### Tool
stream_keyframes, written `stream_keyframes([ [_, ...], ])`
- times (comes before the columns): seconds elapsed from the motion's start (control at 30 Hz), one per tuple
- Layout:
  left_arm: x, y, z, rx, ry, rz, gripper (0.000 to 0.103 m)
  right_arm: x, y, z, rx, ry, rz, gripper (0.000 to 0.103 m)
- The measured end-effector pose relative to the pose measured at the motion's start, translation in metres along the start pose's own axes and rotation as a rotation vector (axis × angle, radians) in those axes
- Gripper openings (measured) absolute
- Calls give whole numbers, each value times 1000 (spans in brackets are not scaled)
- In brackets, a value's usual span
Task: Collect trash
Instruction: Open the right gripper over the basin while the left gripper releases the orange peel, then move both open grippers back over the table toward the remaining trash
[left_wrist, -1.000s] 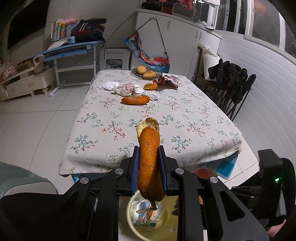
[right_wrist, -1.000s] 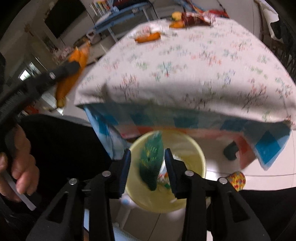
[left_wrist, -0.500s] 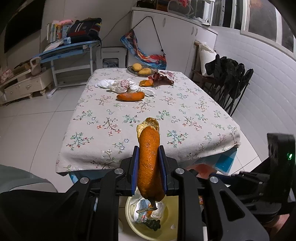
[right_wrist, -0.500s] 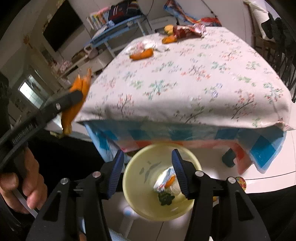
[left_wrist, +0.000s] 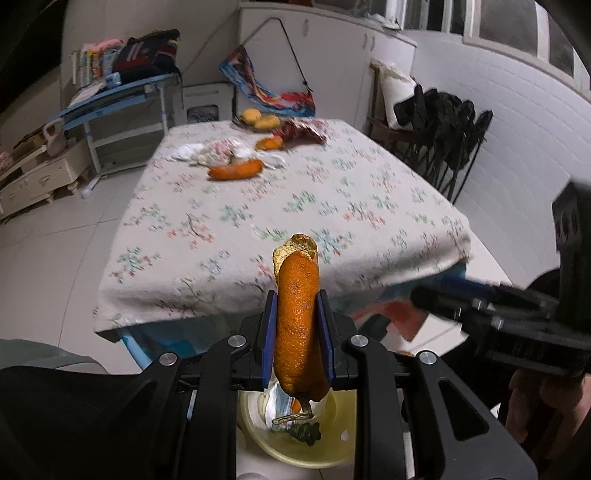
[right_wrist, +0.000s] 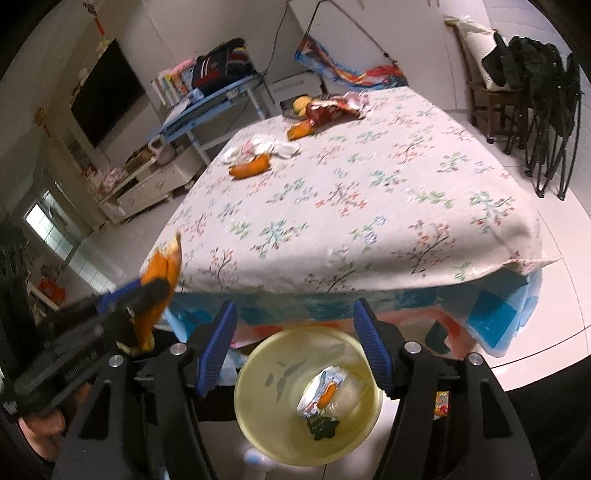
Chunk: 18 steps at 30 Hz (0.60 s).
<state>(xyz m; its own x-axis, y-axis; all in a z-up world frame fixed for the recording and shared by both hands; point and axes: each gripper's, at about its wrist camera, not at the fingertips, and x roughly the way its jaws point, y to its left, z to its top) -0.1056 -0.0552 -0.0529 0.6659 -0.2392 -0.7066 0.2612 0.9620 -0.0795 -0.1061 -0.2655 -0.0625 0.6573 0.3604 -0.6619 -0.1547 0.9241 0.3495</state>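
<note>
Below both tongs sits a yellow bin on the floor, holding a crumpled silver wrapper and a dark green scrap beside it. The left tongs are clenched on a long orange peel, which stands upright between the blue pads and hangs directly over the bin's mouth. The right tongs carry nothing; their jaws are opening, with only the bin showing in the gap between them. Beyond both tongs lies the counter under a flowered cloth. On its far part rest another orange peel, crumpled white tissues, a red wrapper and a plate of fruit.
</note>
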Motion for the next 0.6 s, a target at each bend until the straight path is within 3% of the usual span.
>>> stream_keyframes([
  [0.17,14,-11,-11,31,87,-42,21,-3,-6,3,23,-27,-11,67],
  [0.27,19,-19,-16,61,121,-70,31,-1,-7,5,28,-29,-13,67],
  [0.37,16,-29,-19,109,104,-50,50,-2,-8,4,30,-34,-14,67],
  [0.47,12,-32,-19,133,75,-27,59,-3,-10,5,34,-44,-18,68],
  [0.6,5,-27,-14,109,35,-8,62,-6,-11,5,43,-62,-31,70],
])
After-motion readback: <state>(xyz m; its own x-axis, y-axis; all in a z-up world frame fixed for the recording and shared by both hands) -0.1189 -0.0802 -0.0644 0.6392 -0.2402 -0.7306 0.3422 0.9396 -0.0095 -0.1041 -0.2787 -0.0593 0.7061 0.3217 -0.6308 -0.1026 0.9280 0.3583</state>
